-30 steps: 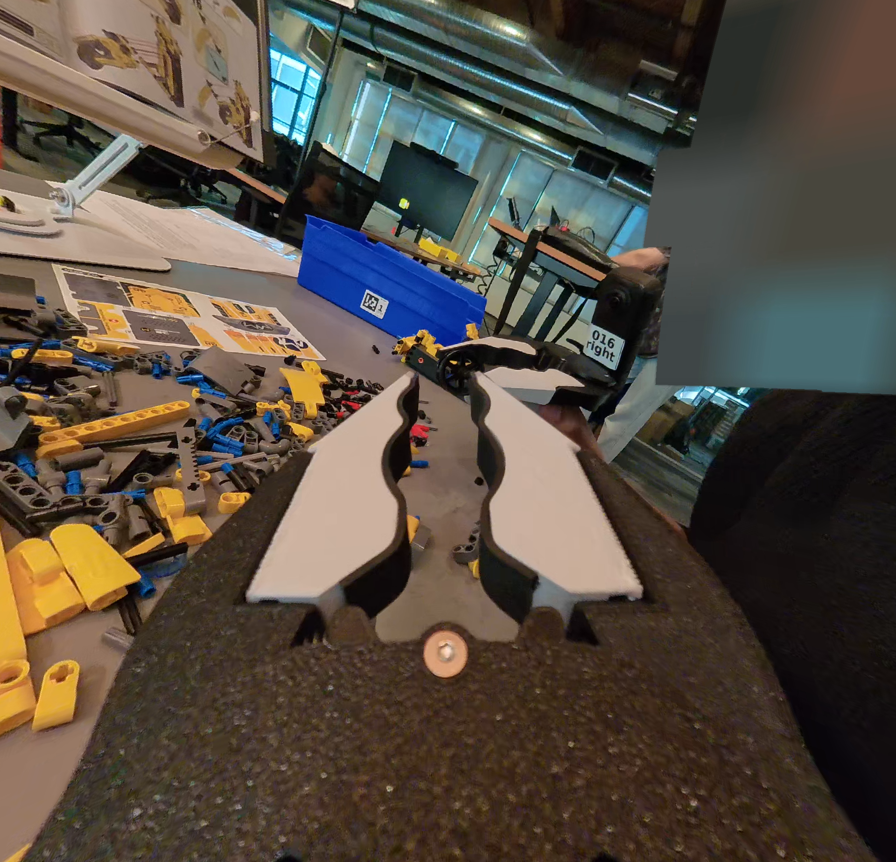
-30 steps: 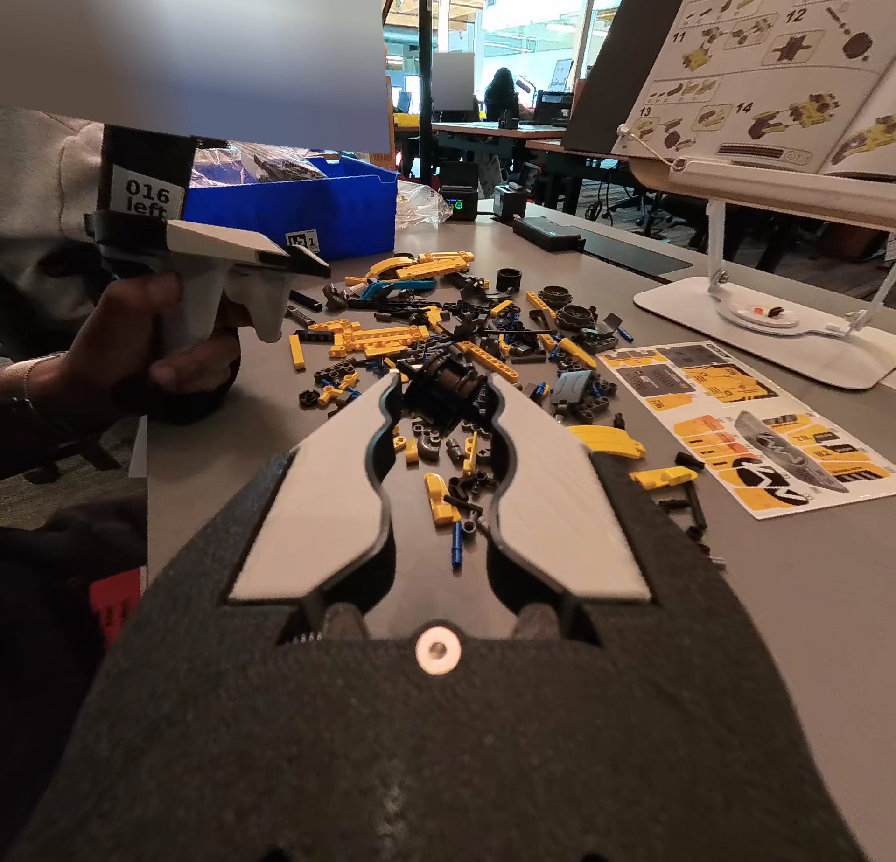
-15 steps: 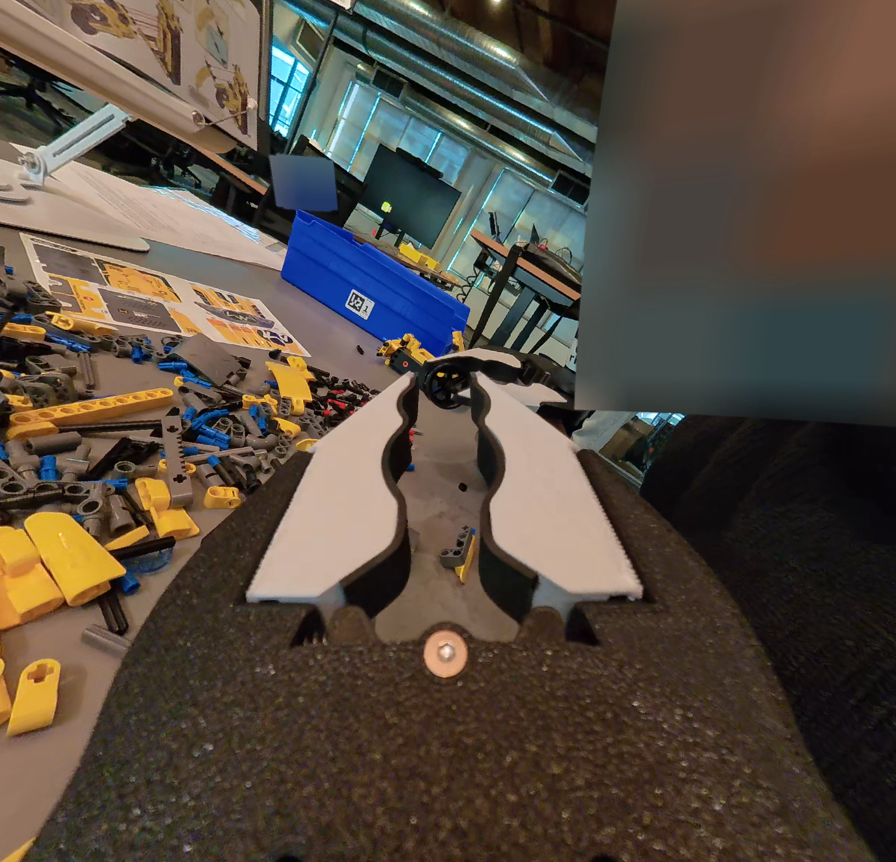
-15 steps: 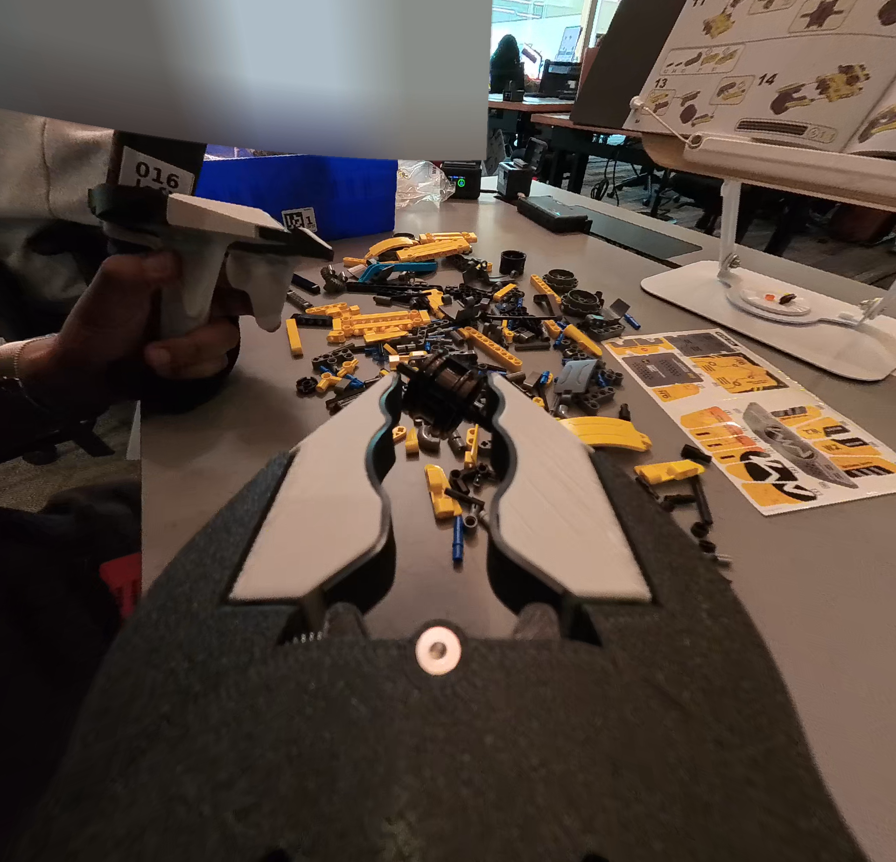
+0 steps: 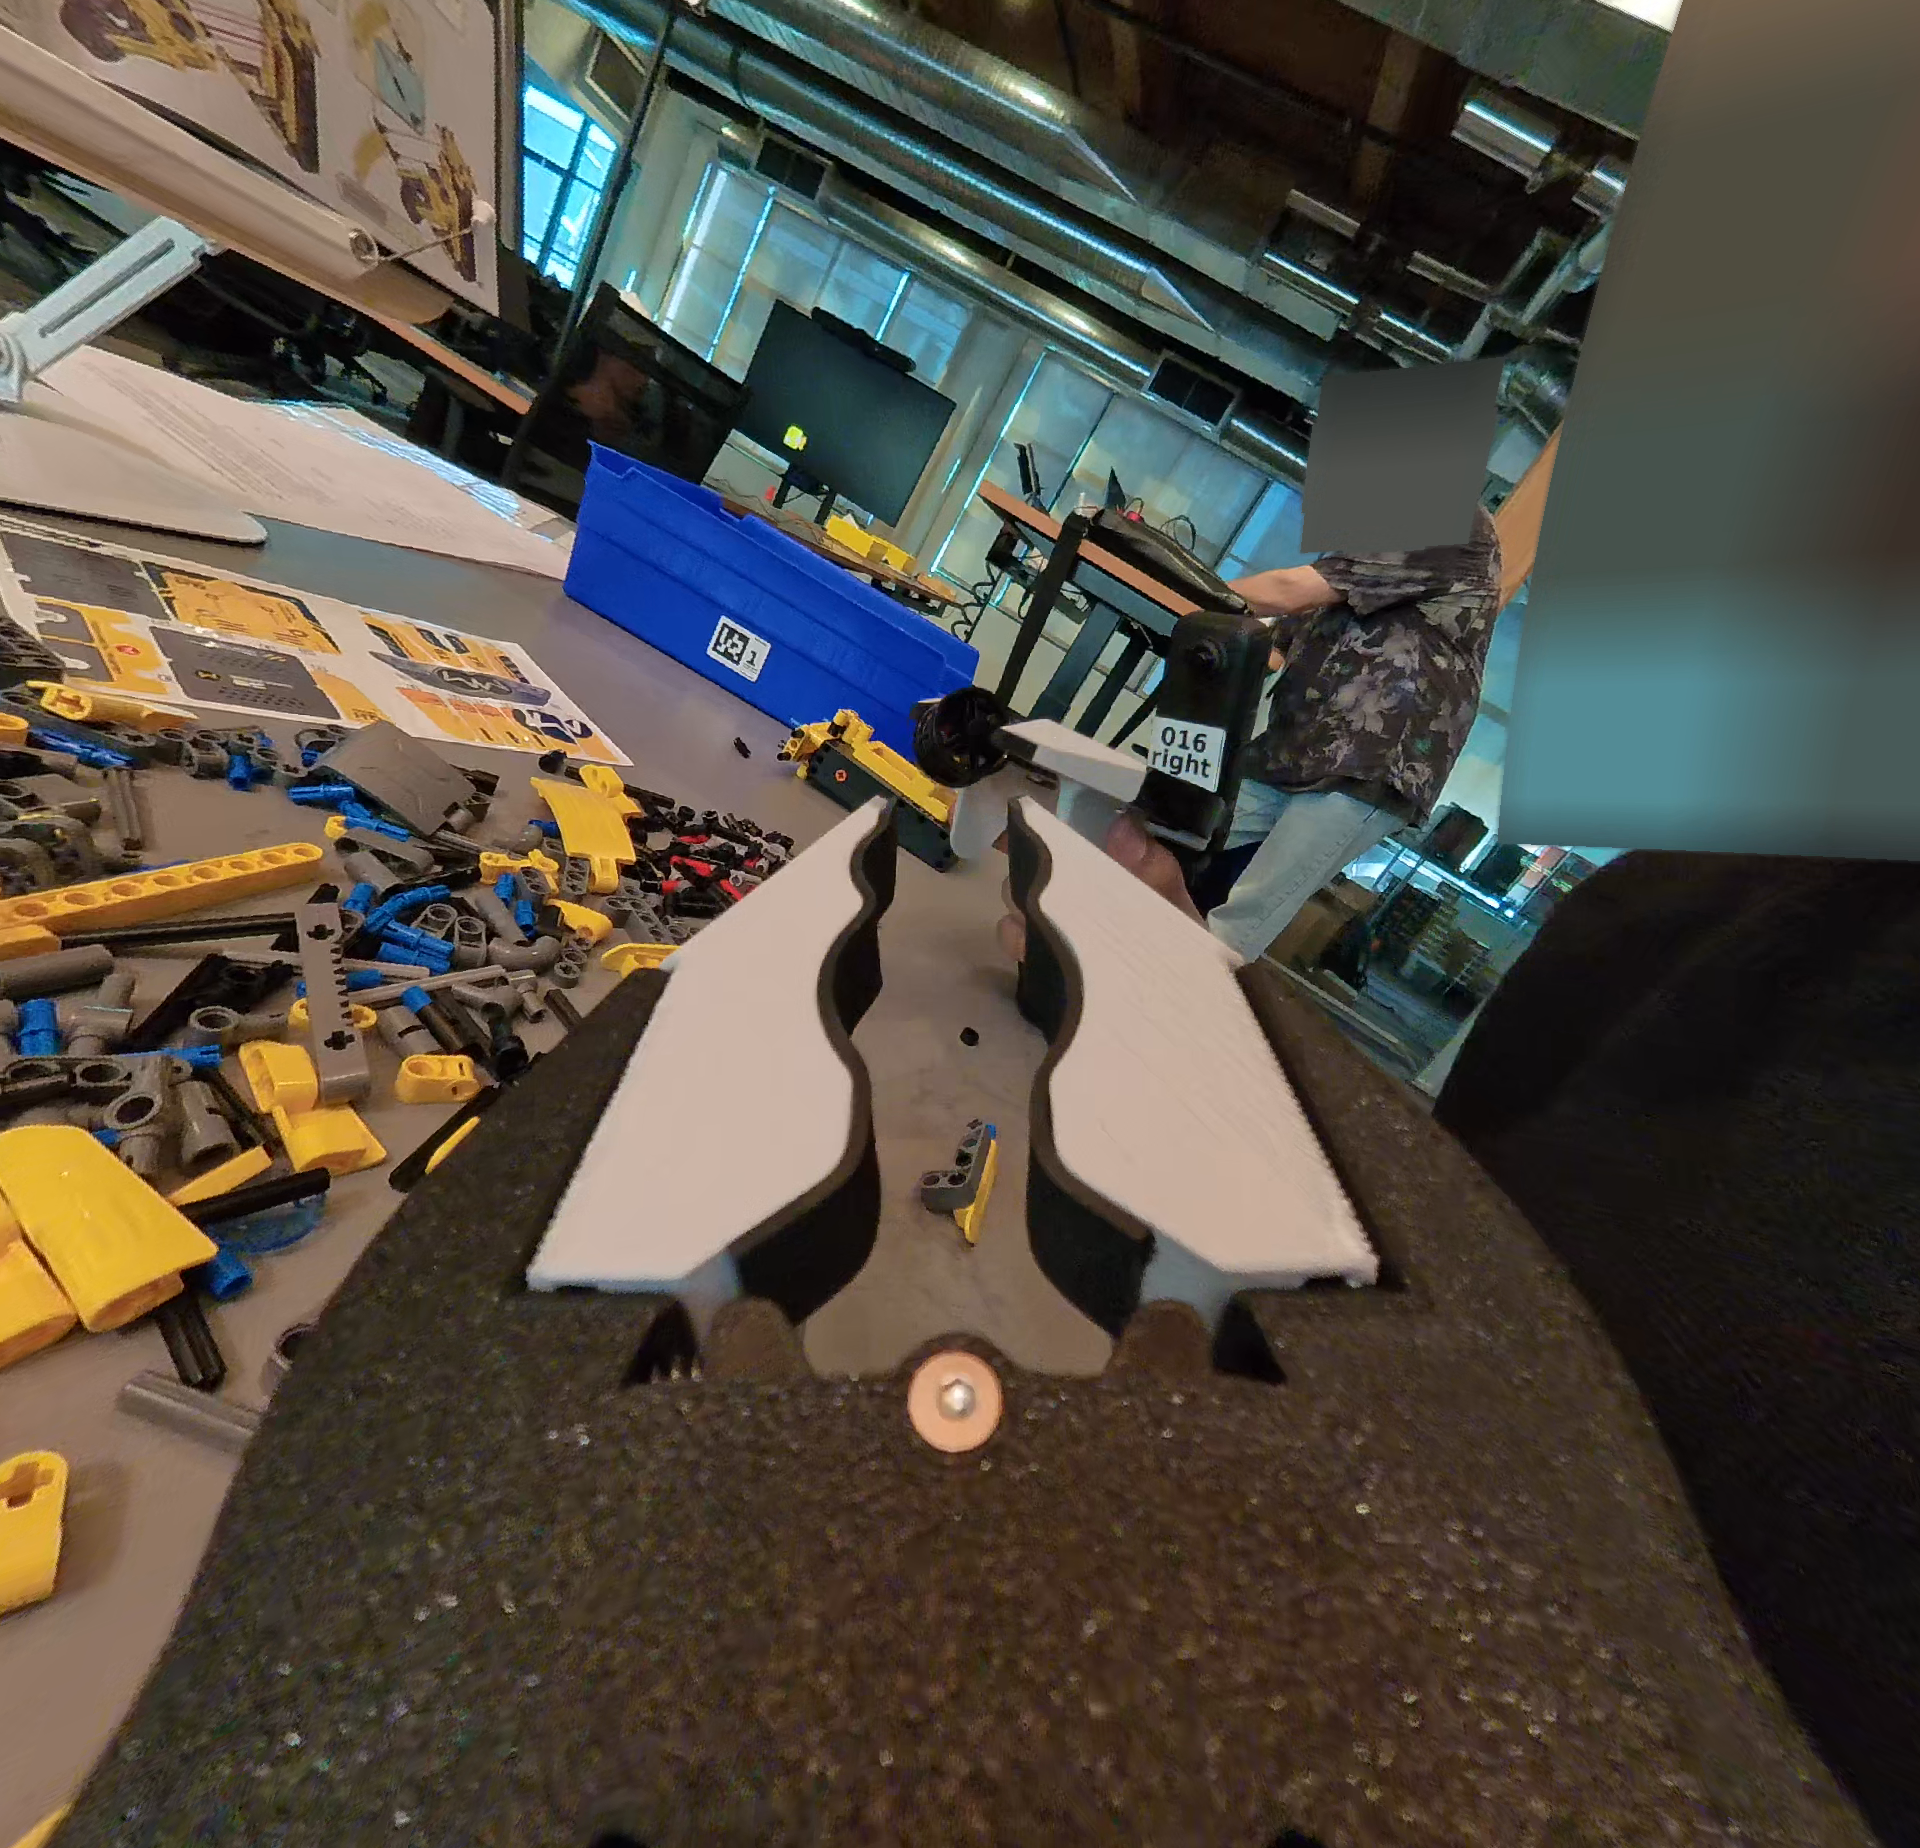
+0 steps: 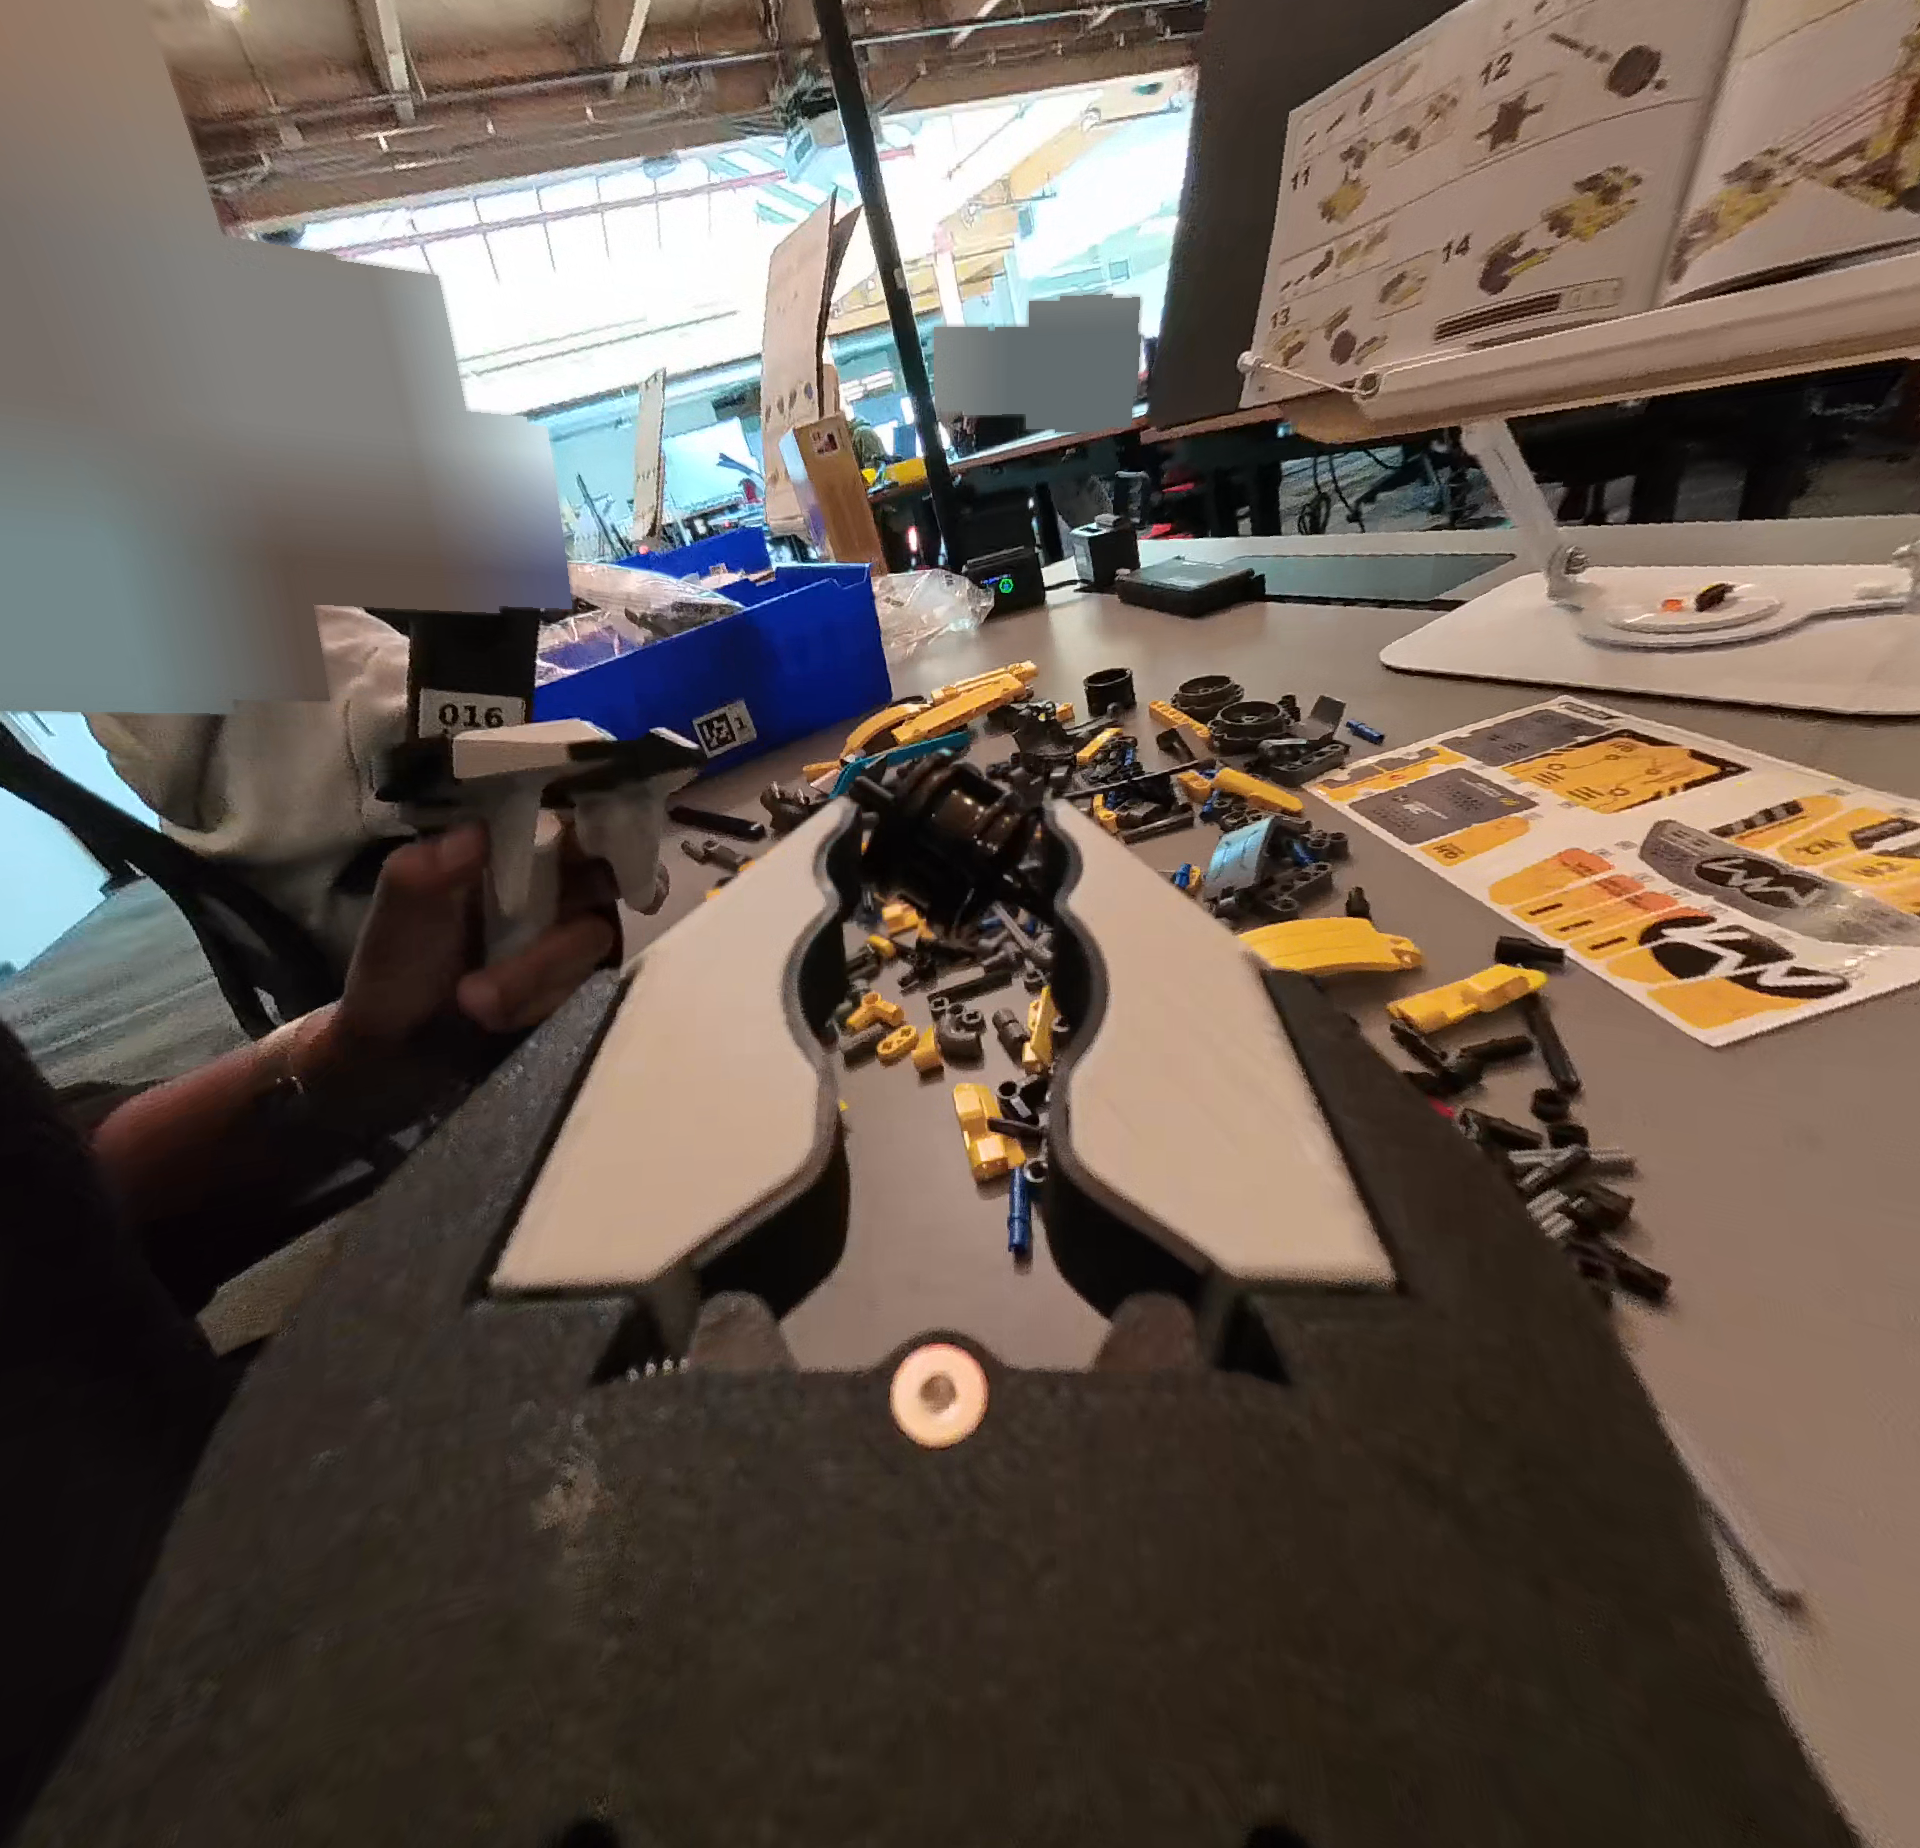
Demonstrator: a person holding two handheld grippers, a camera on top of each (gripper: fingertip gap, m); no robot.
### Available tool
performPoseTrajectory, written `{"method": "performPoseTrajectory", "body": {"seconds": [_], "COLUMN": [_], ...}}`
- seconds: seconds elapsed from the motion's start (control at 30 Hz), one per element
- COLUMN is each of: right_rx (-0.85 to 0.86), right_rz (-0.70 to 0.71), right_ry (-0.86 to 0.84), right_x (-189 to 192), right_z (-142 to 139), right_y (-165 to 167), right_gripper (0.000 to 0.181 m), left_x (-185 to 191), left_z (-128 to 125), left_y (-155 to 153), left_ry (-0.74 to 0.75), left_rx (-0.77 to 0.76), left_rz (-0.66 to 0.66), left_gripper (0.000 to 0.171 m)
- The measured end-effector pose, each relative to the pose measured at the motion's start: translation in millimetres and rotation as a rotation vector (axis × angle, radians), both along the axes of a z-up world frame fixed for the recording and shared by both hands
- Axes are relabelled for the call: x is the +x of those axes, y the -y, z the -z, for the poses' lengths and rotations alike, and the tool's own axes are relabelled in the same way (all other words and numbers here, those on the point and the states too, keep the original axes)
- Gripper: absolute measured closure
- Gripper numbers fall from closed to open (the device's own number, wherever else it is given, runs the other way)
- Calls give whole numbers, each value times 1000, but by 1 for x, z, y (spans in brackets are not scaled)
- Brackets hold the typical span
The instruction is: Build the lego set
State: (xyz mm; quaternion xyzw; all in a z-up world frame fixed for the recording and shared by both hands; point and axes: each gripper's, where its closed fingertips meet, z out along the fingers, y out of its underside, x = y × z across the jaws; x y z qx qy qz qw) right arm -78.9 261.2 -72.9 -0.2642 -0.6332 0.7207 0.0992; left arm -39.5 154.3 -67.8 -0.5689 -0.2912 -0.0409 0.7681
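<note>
Right gripper (image 6: 951, 811) pinching a black wheel assembly (image 6: 961, 822) above scattered bricks (image 6: 1195, 790), left gripper (image 5: 945, 832) fingers spread, empty, over grey table (image 5: 665, 718).

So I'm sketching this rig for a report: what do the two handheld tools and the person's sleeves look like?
Both match. The left tool and right tool each have two pale grey wavy-edged fingers lined in black, on a rough black speckled body with one round metal fastener. Seen from outside, each has a pale grey pistol-like handle and a black block bearing a white label. One sleeve is light grey.
</note>
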Motion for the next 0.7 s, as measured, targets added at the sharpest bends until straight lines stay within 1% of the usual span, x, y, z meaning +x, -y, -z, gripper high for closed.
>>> {"method": "performPoseTrajectory", "body": {"seconds": [0.1, 0.4, 0.7], "right_rx": [5, 110, 119], "right_rz": [6, -2, -8], "right_ry": [-6, -42, -49], "right_x": [1, 4, 5], "right_z": [0, 8, 9], "right_y": [0, 13, 15], "right_gripper": [149, 149, 149], "left_x": [0, 0, 3], "left_z": [1, 1, 0], "left_y": [-2, -1, 0], "left_ry": [9, 21, 20], "left_rx": [-3, 13, 23], "left_rz": [13, 19, 22], "left_gripper": [151, 151, 151]}}
